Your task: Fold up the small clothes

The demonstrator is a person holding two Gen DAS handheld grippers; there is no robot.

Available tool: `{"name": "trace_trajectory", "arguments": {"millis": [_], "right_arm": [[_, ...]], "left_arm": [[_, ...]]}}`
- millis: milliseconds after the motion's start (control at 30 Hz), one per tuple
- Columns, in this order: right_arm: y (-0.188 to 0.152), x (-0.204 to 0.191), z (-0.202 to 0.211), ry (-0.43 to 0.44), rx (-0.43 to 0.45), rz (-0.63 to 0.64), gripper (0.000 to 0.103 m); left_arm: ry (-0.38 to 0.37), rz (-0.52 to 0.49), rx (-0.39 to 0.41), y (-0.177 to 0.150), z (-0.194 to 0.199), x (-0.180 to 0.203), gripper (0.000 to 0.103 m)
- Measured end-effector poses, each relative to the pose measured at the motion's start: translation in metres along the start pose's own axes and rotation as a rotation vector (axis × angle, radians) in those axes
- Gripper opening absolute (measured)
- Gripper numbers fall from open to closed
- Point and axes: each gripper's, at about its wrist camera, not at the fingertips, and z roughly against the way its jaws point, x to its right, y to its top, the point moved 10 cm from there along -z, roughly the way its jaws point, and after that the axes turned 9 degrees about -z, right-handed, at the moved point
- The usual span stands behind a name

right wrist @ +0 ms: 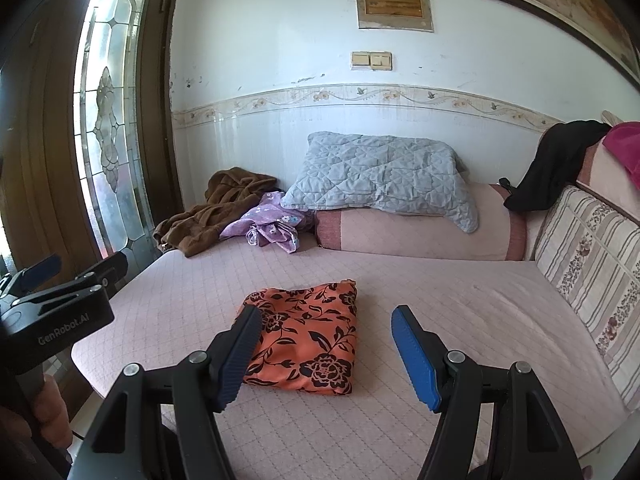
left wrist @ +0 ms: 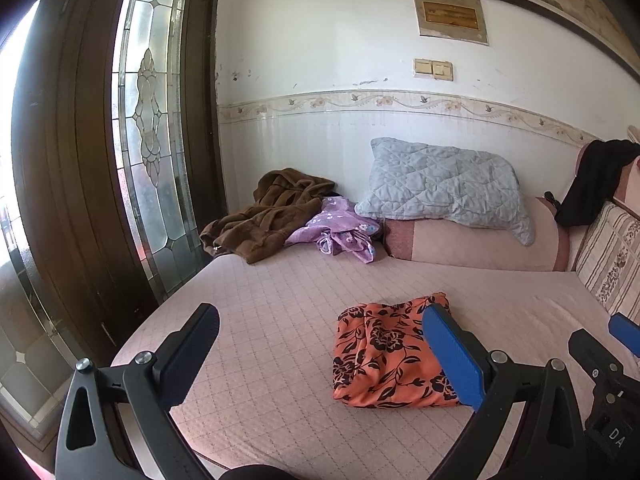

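Left wrist view: pale pink quilted bed cover (left wrist: 280,320), diamond-stitched, filling the lower half of the frame. Dark wooden door with leaded frosted glass panel (left wrist: 148,120) along the left edge. White wall with floral border strip (left wrist: 360,102) across the top. Grey-blue quilted pillow (left wrist: 444,186), puffy and rectangular, leaning on a pink bolster (left wrist: 480,246) at centre right. Crumpled brown fleece garment (left wrist: 264,216) heaped at the far end of the bed, touching a rumpled lilac flowered cloth (left wrist: 340,228) just beside it. Folded orange cloth with black flower print (left wrist: 380,356), a soft flat rectangle, lying on the bed cover at lower centre. Left gripper (left wrist: 316,356) in the foreground, tilted slightly downward, black arms spread wide, nothing pinched; ribbed blue pad on its right finger (left wrist: 452,356) overlapping the orange cloth's right edge in the picture, contact not clear.

Right wrist view: same bed cover (right wrist: 440,320) and folded orange cloth (right wrist: 308,340), lower centre. Right gripper (right wrist: 324,352) angled slightly down, fingers held apart, empty; left finger (right wrist: 236,356) in front of the cloth's left edge, contact unclear. Striped floral cushion (right wrist: 592,252) at right. Part of a hand (right wrist: 48,408) gripping the other tool's handle at lower left.
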Motion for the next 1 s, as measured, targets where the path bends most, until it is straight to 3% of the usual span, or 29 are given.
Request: {"name": "trace_trajectory", "arguments": {"millis": [1000], "right_arm": [[-0.003,0.011,-0.011,-0.028,-0.023,-0.006,0.071]], "left_arm": [[-0.037,-0.016,-0.017,-0.007,-0.012,0.009,0.101]]}}
